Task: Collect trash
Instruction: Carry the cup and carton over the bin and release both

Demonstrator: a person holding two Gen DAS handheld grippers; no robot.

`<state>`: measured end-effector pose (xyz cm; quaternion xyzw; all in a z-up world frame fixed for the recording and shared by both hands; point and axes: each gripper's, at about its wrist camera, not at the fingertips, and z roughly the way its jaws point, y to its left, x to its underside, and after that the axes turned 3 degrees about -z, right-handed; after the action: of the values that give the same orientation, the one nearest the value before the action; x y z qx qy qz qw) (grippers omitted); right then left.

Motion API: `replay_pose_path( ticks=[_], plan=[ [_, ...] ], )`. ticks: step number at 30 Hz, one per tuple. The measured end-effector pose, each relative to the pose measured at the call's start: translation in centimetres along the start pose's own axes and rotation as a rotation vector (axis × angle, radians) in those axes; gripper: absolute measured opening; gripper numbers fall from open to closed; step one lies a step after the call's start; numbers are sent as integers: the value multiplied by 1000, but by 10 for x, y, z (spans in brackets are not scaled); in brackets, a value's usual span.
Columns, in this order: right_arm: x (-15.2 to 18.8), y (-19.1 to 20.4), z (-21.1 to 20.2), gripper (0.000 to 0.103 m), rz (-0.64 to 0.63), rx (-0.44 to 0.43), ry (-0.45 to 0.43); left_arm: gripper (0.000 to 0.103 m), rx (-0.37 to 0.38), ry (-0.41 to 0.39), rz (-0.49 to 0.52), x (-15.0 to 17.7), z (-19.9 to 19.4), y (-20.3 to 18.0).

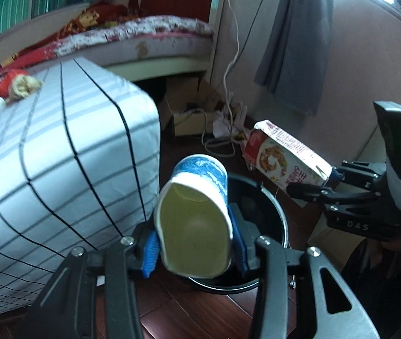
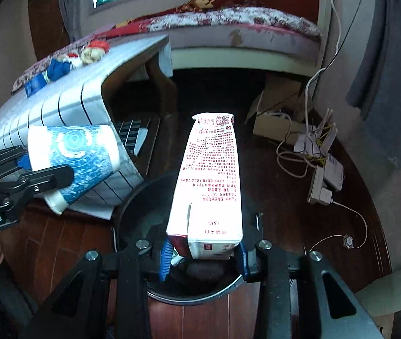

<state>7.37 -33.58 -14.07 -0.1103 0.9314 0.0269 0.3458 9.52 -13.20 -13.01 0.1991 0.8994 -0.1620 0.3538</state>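
Observation:
A squashed blue-and-white paper cup [image 1: 197, 220] lies on its side between the blue pads of my left gripper [image 1: 196, 251], which is shut on it. It hangs over the round black bin [image 1: 273, 197] on the wooden floor. My right gripper [image 2: 204, 257] is shut on the base of a white-and-red drink carton [image 2: 211, 180], which sticks out forward above the same bin [image 2: 132, 206]. The right wrist view shows the cup [image 2: 73, 158] and left gripper [image 2: 39, 175] at the left. The left wrist view shows the carton [image 1: 282, 158] and right gripper [image 1: 327, 183] at the right.
A block covered in grey checked cloth [image 1: 59, 155] stands just left of the bin, with small toys on top. Behind is a bed [image 1: 158, 31]. A cardboard box [image 2: 273, 124], cables and a power adapter [image 2: 324, 180] lie on the floor by the wall.

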Motion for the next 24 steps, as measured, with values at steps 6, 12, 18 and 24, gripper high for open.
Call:
replay_pose_path(
  ticks=[6, 12, 18, 24],
  plan=[
    [-1, 3, 16, 38, -50, -31, 33, 47, 14, 41, -3, 1, 20, -1],
    [6, -10, 44, 102, -11, 35, 122, 100, 29, 64, -79, 1, 32, 9],
    [10, -23, 48, 102, 38, 120, 155, 102, -121, 85, -80, 15, 36, 11],
    [7, -16, 46, 102, 25, 133, 137, 102, -164, 75, -96, 20, 33, 11]
  ],
)
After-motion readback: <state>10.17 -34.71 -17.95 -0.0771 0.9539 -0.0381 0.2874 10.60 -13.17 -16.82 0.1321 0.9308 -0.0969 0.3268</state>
